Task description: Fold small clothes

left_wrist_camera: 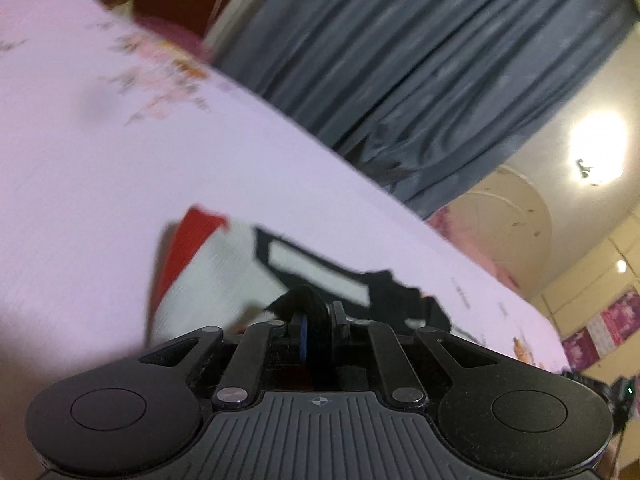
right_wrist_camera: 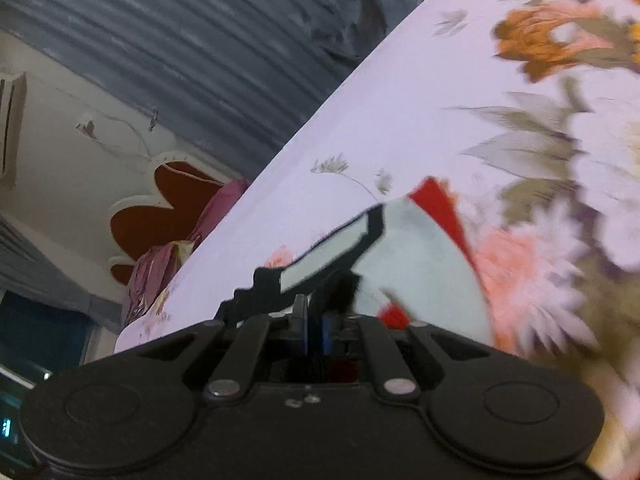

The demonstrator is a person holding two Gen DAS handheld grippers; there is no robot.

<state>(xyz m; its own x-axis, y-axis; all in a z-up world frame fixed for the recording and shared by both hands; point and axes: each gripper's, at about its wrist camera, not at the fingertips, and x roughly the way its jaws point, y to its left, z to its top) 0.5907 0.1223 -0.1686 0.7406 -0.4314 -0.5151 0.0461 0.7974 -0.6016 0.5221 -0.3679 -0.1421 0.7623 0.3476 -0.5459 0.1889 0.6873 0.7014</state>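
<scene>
A small white garment with red trim and a black printed pattern point(left_wrist_camera: 224, 272) lies on the pale floral bedsheet point(left_wrist_camera: 100, 152). My left gripper point(left_wrist_camera: 316, 316) is shut on a black edge of the garment, with cloth bunched between its jaws. In the right wrist view the same garment point(right_wrist_camera: 416, 264) lies on the sheet point(right_wrist_camera: 400, 120). My right gripper point(right_wrist_camera: 314, 314) is shut on the garment's black edge. Both views are tilted and blurred.
Grey curtains point(left_wrist_camera: 400, 60) hang behind the bed. Maroon pillows point(right_wrist_camera: 160, 268) lie at the bed's far end by a red and white headboard point(right_wrist_camera: 160, 208). A ceiling lamp point(left_wrist_camera: 596, 148) glares at the right.
</scene>
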